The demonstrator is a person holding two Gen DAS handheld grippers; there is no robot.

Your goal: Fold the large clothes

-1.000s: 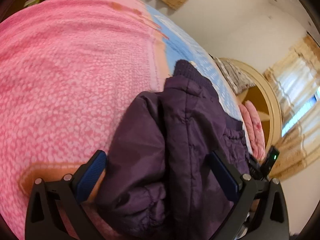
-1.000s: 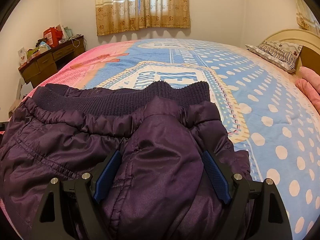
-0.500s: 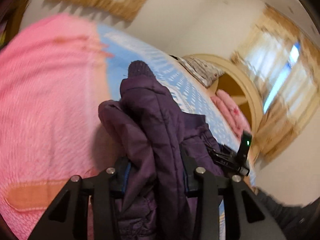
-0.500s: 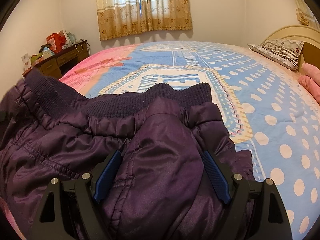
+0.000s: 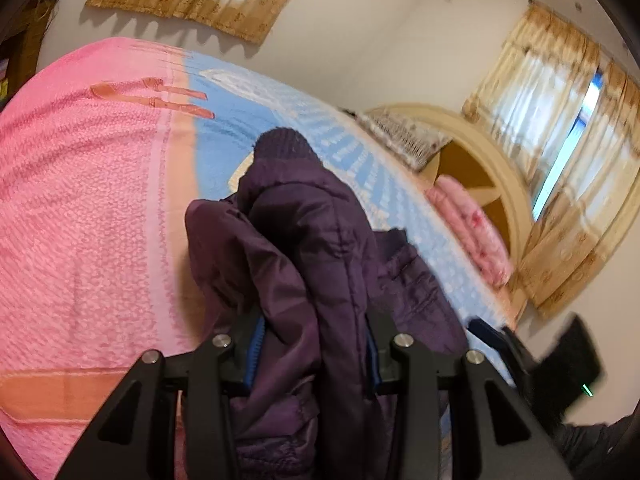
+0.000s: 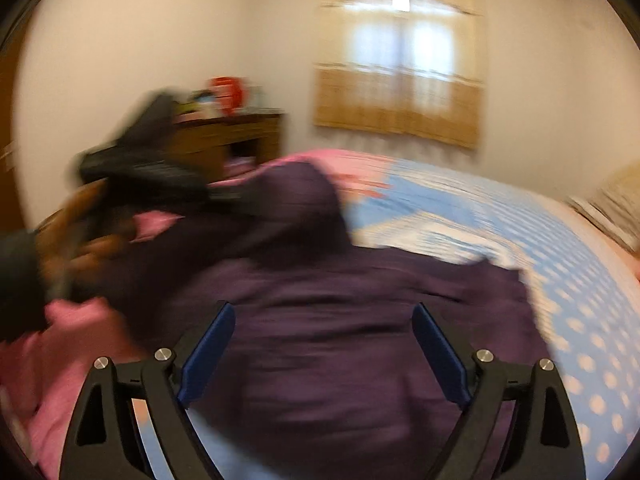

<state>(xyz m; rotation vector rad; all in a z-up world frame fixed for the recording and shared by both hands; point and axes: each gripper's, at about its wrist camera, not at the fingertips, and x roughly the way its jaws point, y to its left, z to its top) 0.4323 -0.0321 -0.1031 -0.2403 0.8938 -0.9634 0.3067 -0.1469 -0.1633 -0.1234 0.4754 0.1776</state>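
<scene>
The left gripper point(image 5: 312, 344), black-framed with blue pads, has clamped down on a thick bunched fold of the dark purple quilted puffer jacket point(image 5: 316, 240). A second ago its jaws stood wide apart on either side of the fabric; now the padding bulges up between them and the fold stands lifted off the bed. The jacket's ribbed knit cuff point(image 5: 284, 148) pokes up at the far end of the raised fold.

The right gripper point(image 6: 324, 352) has jaws spread wide that have just been opening a little further. Purple fabric lies under and between them, but the pads press on nothing. Its view is heavily blurred and has swung across the room. A second ago it sat close over the jacket's front; it now looks across the garment from farther off.

The rest of the jacket lies spread on the pink and blue polka-dot bedspread point(image 5: 80, 200), on the side nearer the gripper than the cream arched headboard point(image 5: 472, 160). In the right wrist view, the person's left hand point(image 6: 76, 236) with its gripper shows at the jacket's far left edge.

By my reading, one side of the jacket is picked up and about to be carried across in a fold. The right gripper looks to be relocating to a new grasp point.
</scene>
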